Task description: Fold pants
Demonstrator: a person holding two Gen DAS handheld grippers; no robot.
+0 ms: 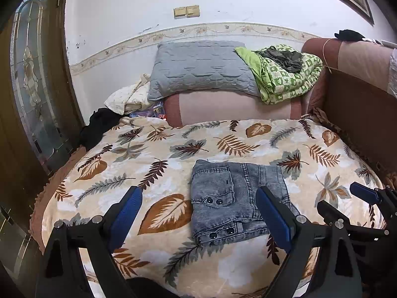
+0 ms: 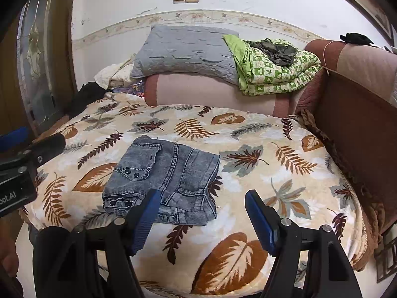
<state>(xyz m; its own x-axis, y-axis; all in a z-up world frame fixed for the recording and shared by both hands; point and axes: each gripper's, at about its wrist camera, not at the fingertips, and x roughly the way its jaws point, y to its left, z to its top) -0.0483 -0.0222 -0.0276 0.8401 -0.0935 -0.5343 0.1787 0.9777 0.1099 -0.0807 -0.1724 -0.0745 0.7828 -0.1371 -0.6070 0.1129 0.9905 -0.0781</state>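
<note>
Both claws sit nearest the lens, held above the near edge of the leaf-print blanket (image 1: 153, 134): the left gripper (image 1: 201, 213) has its blue pads spread wide and pinches nothing, and the right gripper (image 2: 202, 217) is likewise spread and empty. Just beyond them the pants (image 2: 162, 176), grey washed denim, lie as a compact folded rectangle near the middle of the blanket, pocket flap with two snaps facing up, waistband toward the near edge. By my reading the folding looks essentially done, so what remains is tidying: press the top layer flat, square any corner that sticks out at the near right side, and lift away straight up so no pad snags the cloth. Farther back a grey pillow (image 1: 201, 67) and a green patterned quilt (image 1: 285, 74) rest on a pink bolster against the wall.
</note>
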